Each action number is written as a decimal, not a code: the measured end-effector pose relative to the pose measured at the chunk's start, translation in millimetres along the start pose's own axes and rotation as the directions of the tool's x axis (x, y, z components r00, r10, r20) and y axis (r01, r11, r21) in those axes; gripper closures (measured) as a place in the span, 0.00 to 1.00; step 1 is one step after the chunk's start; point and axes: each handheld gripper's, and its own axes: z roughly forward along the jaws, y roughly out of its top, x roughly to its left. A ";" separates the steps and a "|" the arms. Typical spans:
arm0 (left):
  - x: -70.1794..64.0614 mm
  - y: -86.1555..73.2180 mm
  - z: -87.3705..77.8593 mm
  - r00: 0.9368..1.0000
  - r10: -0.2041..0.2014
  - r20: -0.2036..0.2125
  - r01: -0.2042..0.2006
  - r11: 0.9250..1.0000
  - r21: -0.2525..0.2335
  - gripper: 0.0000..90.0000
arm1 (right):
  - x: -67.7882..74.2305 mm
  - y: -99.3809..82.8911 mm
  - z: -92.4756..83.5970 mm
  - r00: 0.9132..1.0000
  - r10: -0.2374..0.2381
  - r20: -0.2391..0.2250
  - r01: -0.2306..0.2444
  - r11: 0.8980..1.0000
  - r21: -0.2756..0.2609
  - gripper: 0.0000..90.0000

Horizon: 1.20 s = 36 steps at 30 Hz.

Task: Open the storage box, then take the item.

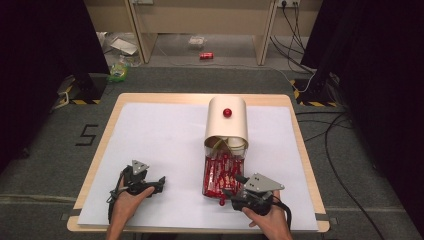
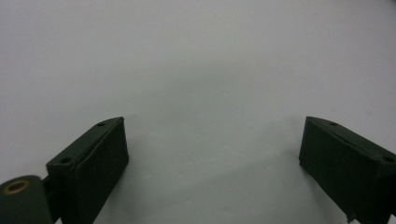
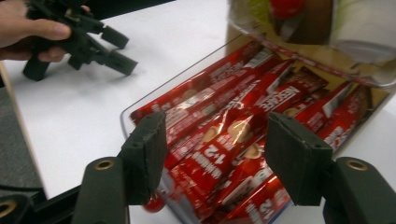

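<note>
Right gripper (image 1: pixel 231 196) sits at the near end of the clear container (image 1: pixel 212 192) in the high view, jaws apart with nothing pinched; whether they touch the container cannot be told, since the grey plate and the hand (image 1: pixel 270 222) cover that spot. Left gripper (image 1: pixel 161 182) rests well apart on the white sheet (image 1: pixel 160 135), jaws spread and empty. A cream, round-topped lid (image 1: pixel 227 122) with a red knob (image 1: pixel 227 112) lies tilted over the container's far end, hiding what is beneath; red sachets (image 1: pixel 222 172) fill the near part. In the left gripper view, 2 black padded jaws stand wide over plain white sheet (image 2: pixel 196 70), the right one cut off by the frame's edge. In the right gripper view, the right gripper (image 3: pixel 215 158) has its matte, rough-edged jaws parted on either side of glossy, crinkled red sachets (image 3: pixel 224 140) lying in the clear container (image 3: pixel 135 112), pads off them. The lid's underside at top is blurred. Farther off, the left gripper (image 3: pixel 119 51) lies in a hand (image 3: pixel 28 30).
</note>
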 end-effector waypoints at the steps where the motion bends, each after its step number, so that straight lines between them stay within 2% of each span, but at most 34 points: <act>1: 0.0 0.0 0.0 1.000 0.000 0.000 0.000 1.000 0.000 0.08 | -1.2 0.4 0.8 1.000 0.003 0.005 -0.003 1.000 -0.002 0.45; 10: -0.1 0.0 0.0 1.000 -0.001 0.000 0.001 1.000 0.000 0.08 | -9.9 2.9 8.9 0.999 0.024 0.040 -0.024 1.000 0.001 0.48; 19: 0.0 0.0 0.0 1.000 -0.001 0.000 0.001 1.000 -0.001 0.08 | -9.2 6.6 19.6 0.998 0.024 0.053 -0.025 1.000 0.016 0.48; 36: 0.1 -0.1 0.0 1.000 -0.001 0.001 0.001 1.000 -0.002 0.08 | -5.3 8.5 32.0 0.999 0.016 0.037 -0.018 0.998 0.060 0.49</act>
